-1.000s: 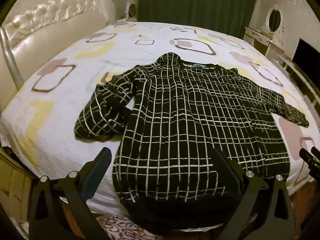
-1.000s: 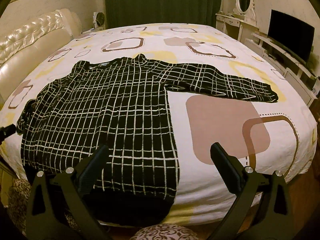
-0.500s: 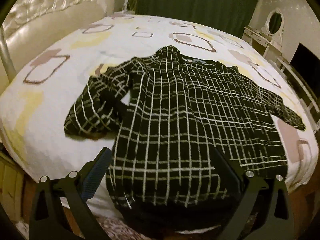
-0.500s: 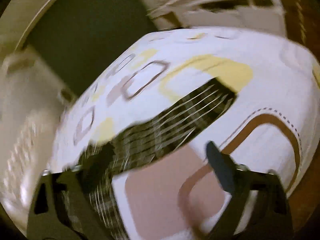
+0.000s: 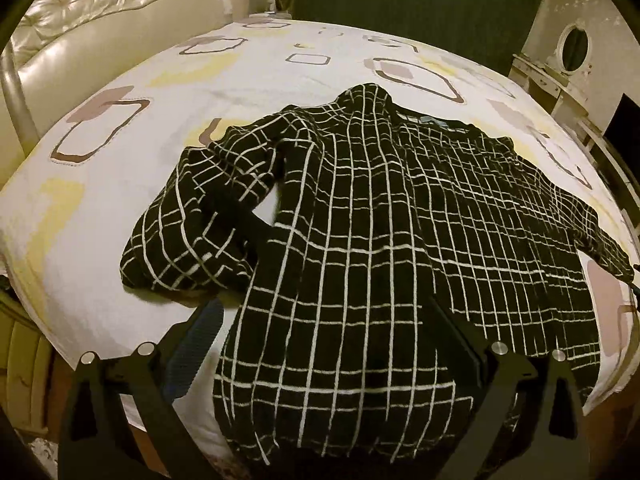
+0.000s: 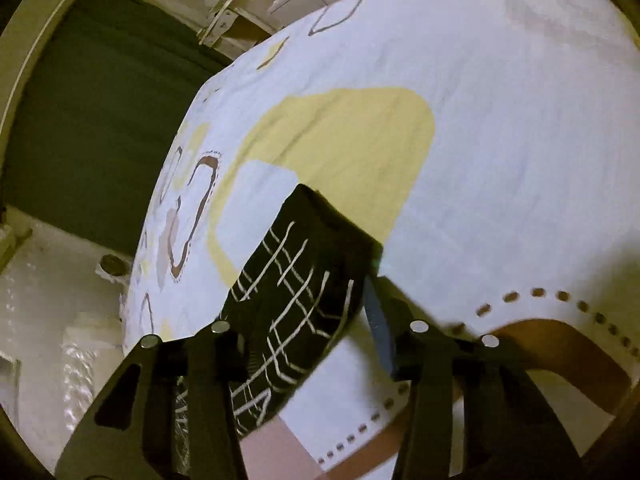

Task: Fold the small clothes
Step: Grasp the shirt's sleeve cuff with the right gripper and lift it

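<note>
Since the earlier frames, the right gripper (image 6: 304,320) had been swung over and rolled to the sleeve cuff (image 6: 316,240) of the black, white-checked knit sweater (image 5: 380,248); its jaws had just been closing, half-open astride the cuff, contact unclear. The left gripper (image 5: 324,344) was held wide open, empty, lower over the hem. The sweater lay spread on the white patterned bed (image 5: 120,280), left sleeve folded.

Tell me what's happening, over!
Left gripper open over sweater hem. Right gripper closing around sleeve cuff, not yet pinched. Nothing in the way.
</note>
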Demonstrator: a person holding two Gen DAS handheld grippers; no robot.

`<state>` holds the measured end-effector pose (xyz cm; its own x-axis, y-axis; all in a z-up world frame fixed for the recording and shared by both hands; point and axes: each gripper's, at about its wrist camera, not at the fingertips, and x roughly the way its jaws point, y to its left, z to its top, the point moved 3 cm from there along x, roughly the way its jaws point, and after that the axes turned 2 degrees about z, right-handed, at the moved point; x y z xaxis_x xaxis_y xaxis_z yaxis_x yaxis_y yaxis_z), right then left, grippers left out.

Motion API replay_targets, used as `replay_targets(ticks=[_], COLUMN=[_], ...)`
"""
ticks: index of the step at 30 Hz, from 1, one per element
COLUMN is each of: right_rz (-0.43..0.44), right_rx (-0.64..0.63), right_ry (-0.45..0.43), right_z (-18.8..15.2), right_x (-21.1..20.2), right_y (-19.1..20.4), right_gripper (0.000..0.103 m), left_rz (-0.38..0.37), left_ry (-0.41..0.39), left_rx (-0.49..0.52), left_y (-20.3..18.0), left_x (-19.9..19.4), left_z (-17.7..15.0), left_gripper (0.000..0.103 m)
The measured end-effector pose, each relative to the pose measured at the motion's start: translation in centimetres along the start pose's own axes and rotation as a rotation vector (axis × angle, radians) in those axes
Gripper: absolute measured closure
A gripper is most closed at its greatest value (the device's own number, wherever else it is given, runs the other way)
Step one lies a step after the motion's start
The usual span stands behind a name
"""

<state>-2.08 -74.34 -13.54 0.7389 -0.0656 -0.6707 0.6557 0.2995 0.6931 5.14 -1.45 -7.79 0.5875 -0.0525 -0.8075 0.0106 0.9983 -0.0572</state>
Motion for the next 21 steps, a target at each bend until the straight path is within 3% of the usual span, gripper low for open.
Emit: replay_targets(ticks=[2,4,7,10,18,21], right_rz=[0.001,0.002,0.025,-0.016,-0.057,-0.06], right_rx=[0.026,0.038,0.021,0.002,0.008,-0.011], right_ry=[0.0,0.014,-0.023,-0.068,-0.061,-0.075], right_z=[-0.1,-0.3,-0.1,-0.3,-1.2,-1.3], right_x=[0.5,0.9,-0.2,-1.6,-1.7,-2.7], right_y=[-0.3,-0.6,-0.8,-1.7,-1.9,-1.1], right_gripper=[0.091,0.096,0.098,0.098,0.097,0.092], left_rz=[0.004,0.004,0.019,0.042,0.026,0.033], left_ry=[0.011,0.016,0.019,0.011,0.074,0.076], left_rx=[-0.005,-0.009,-0.024,-0.043,-0.128,-0.165], left_y=[0.3,0.6,1.7,2.9,6.9,9.5], left_x=[0.2,0.3,0.3,0.1,0.3,-0.1], left_z=[0.0,-0.1,-0.3,-0.3,-1.0,-0.9], left_gripper=[0.004,0.004,0.004,0.004,0.004,0.004])
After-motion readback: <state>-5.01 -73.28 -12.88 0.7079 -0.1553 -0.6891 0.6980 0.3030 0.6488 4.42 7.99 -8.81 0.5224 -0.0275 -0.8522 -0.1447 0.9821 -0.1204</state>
